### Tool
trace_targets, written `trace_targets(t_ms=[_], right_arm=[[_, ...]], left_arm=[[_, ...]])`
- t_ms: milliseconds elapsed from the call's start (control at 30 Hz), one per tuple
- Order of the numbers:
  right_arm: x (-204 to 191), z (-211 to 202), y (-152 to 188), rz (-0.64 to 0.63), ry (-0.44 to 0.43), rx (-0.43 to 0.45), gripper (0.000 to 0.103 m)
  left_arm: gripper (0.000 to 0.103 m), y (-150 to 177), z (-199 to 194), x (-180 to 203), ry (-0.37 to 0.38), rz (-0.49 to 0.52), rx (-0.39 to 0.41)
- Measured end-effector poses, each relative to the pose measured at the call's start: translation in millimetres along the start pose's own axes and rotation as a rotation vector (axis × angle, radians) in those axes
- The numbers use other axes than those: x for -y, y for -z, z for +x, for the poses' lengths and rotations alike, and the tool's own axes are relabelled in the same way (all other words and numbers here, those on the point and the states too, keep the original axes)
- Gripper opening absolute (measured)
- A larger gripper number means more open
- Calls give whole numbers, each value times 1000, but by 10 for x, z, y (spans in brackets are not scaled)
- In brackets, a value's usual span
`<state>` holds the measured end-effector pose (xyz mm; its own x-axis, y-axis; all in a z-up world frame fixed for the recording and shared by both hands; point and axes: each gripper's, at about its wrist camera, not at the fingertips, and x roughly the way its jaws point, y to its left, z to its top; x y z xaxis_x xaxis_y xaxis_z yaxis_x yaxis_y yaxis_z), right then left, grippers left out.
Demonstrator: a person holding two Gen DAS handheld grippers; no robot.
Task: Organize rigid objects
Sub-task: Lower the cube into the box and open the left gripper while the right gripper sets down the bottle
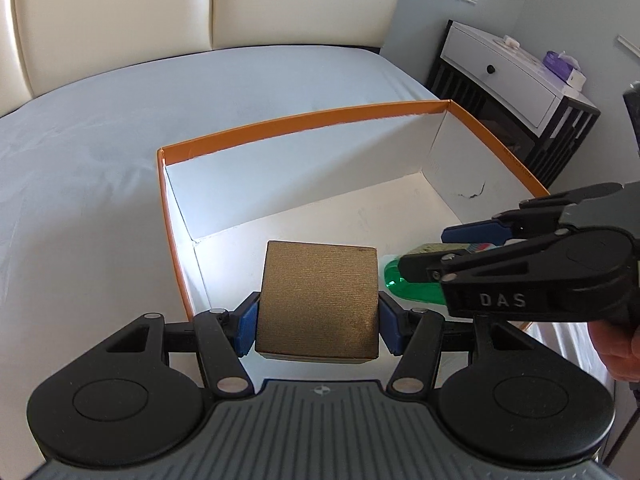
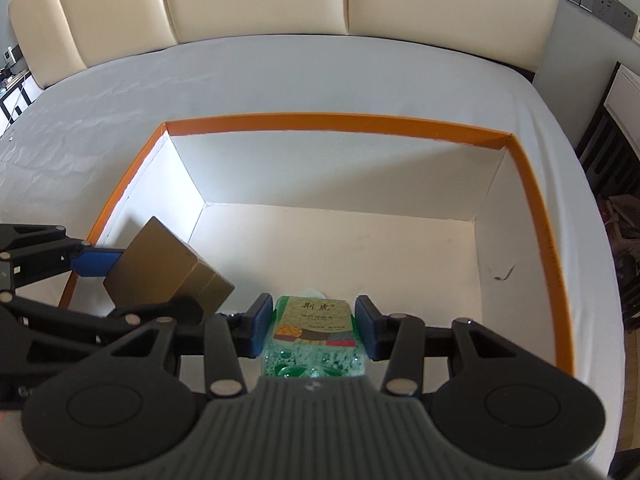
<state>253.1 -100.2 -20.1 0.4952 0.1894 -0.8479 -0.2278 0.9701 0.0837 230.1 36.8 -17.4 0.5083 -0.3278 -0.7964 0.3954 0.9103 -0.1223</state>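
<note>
**Colours spotted around the box**

Orange outside and plain white inside is seen on the box [image 2: 532,216]. A matte gold cube [image 1: 318,300], a see-through green bottle [image 2: 312,356] with a gold label, blue pads [image 2: 262,322], pale blue sheet [image 1: 100,140].

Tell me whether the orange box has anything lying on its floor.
Nothing visible: the orange box shows bare white floor; gold box and green bottle are gripper-held.

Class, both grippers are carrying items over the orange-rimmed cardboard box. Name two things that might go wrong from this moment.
1. The left gripper holds the gold-brown cardboard box and the right gripper holds the green translucent bottle close together; the fingers or loads may collide.
2. The gold box hangs near the orange-rimmed cardboard box's left wall and could catch its rim when lowered.
</note>
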Motion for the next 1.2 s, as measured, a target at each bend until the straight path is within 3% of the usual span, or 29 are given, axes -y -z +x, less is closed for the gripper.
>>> trace_targets(t_ms=[433, 733, 933, 1000, 1200], right_arm=[[-60, 93, -52, 0, 15, -32, 45], [-146, 192, -111, -18, 39, -72, 45], [-278, 324, -91, -11, -36, -130, 45], [-338, 340, -93, -21, -49, -127, 30], [-462, 304, -139, -60, -38, -88, 31]], left_arm=[[70, 0, -29, -42, 19, -18, 20], [70, -38, -254, -253, 31, -179, 140], [70, -30, -217, -237, 24, -182, 144], [70, -31, -199, -226, 20, -183, 143], [70, 7, -226, -258, 18, -193, 147]])
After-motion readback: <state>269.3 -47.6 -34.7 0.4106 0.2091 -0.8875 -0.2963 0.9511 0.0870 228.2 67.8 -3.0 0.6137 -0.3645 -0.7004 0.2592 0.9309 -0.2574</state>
